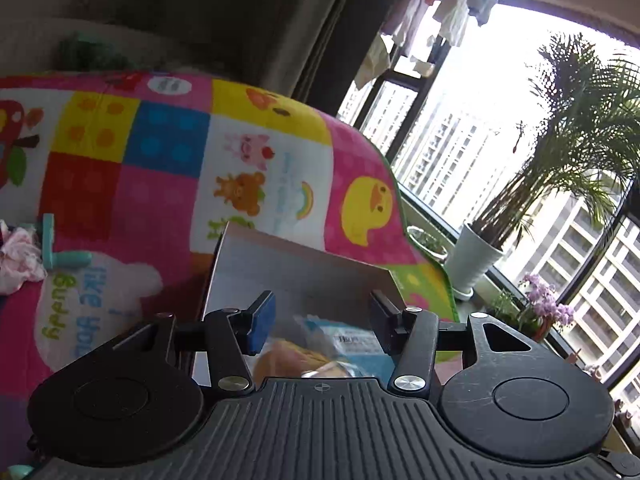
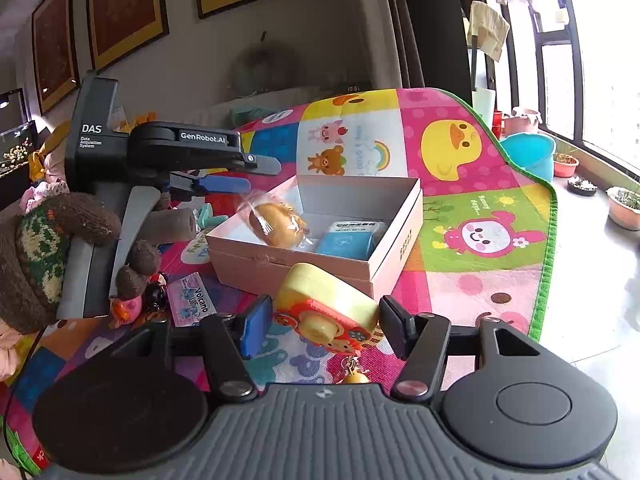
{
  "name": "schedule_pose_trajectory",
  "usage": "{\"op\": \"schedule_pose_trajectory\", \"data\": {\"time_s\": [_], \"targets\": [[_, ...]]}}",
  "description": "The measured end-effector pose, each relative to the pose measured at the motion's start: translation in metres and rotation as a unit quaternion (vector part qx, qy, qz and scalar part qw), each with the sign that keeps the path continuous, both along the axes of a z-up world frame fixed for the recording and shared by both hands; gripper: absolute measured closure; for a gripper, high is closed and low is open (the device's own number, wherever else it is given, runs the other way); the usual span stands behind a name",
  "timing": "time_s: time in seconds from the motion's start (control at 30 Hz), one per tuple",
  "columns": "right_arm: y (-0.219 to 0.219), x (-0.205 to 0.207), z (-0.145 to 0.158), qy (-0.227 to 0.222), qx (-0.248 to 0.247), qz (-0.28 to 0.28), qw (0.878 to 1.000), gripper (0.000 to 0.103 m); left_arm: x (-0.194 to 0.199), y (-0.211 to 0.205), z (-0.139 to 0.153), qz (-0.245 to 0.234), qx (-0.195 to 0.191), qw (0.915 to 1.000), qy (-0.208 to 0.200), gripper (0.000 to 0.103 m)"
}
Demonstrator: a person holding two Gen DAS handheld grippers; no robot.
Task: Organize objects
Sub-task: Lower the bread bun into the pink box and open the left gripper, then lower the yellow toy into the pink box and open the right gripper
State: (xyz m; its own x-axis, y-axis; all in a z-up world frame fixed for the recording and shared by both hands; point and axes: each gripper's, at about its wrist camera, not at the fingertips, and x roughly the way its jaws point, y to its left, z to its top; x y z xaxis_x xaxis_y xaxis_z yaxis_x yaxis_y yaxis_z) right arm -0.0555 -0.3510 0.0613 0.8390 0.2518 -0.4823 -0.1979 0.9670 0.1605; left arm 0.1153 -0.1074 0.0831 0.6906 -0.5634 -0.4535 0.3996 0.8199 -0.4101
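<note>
An open pale pink box (image 2: 390, 246) sits on a bright play mat (image 2: 480, 184). Inside it lie a wrapped bread bun (image 2: 276, 226) and a blue packet (image 2: 346, 242). My left gripper (image 2: 244, 174) hovers open above the box's left edge; in the left wrist view it (image 1: 322, 322) hangs over the box wall (image 1: 296, 268), with the bun (image 1: 288, 360) blurred below. My right gripper (image 2: 326, 326) is open around a yellow and red toy camera (image 2: 328, 308) that stands on the mat in front of the box. A small bell charm (image 2: 354, 376) hangs from the camera.
Left of the box lie a knitted brown toy (image 2: 44, 248), a small pink figure (image 2: 128, 306), a Volcano card (image 2: 190, 298) and a teal piece (image 2: 206, 214). A blue basin (image 2: 530, 152) and plant pots (image 2: 624, 206) stand by the window. Bare floor lies right of the mat.
</note>
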Motion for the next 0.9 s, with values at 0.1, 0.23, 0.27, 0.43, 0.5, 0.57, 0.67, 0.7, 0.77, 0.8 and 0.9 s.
{"op": "schedule_pose_trajectory", "data": {"time_s": [0.1,0.23,0.27,0.43,0.5,0.57,0.67,0.7,0.77,0.8,0.9], "targets": [[0.004,0.001,0.002,0.002,-0.011,0.0,1.0,0.044,-0.002,0.004,-0.003,-0.006,0.002,0.9997,0.022,0.049],[0.002,0.002,0.003,0.008,-0.013,-0.007,1.0,0.044,-0.01,0.018,-0.005,-0.016,-0.017,0.9992,0.031,0.049],[0.002,0.004,0.003,0.01,-0.011,-0.007,1.0,0.044,-0.012,0.02,-0.007,-0.028,-0.02,0.9986,0.041,0.049],[-0.001,0.018,0.024,0.002,0.008,-0.008,1.0,0.044,-0.028,0.035,-0.001,-0.024,-0.031,0.9992,0.011,0.051],[-0.003,0.031,0.047,-0.029,0.019,-0.011,0.999,0.044,-0.046,0.048,0.009,-0.011,-0.022,0.999,-0.038,0.051],[0.0,0.052,0.068,-0.062,0.02,-0.021,0.998,0.044,-0.064,0.059,0.015,-0.001,0.004,0.9971,-0.076,0.051],[0.007,0.102,0.093,-0.101,0.015,-0.059,0.993,0.043,-0.085,0.074,0.012,0.001,0.046,0.9953,-0.085,0.051],[0.01,0.12,0.096,-0.104,0.003,-0.061,0.993,0.035,-0.092,0.08,0.007,0.003,0.055,0.9953,-0.08,0.051],[0.012,0.145,0.094,-0.078,-0.005,-0.079,0.994,0.032,-0.105,0.095,-0.005,0.008,0.068,0.9959,-0.06,0.051],[0.01,0.149,0.091,-0.065,0.003,-0.082,0.995,0.031,-0.111,0.101,-0.012,0.005,0.072,0.9963,-0.047,0.051],[0.01,0.13,0.074,-0.052,0.021,-0.063,0.996,0.014,-0.123,0.118,-0.038,-0.011,0.062,0.998,0.01,0.051]]}}
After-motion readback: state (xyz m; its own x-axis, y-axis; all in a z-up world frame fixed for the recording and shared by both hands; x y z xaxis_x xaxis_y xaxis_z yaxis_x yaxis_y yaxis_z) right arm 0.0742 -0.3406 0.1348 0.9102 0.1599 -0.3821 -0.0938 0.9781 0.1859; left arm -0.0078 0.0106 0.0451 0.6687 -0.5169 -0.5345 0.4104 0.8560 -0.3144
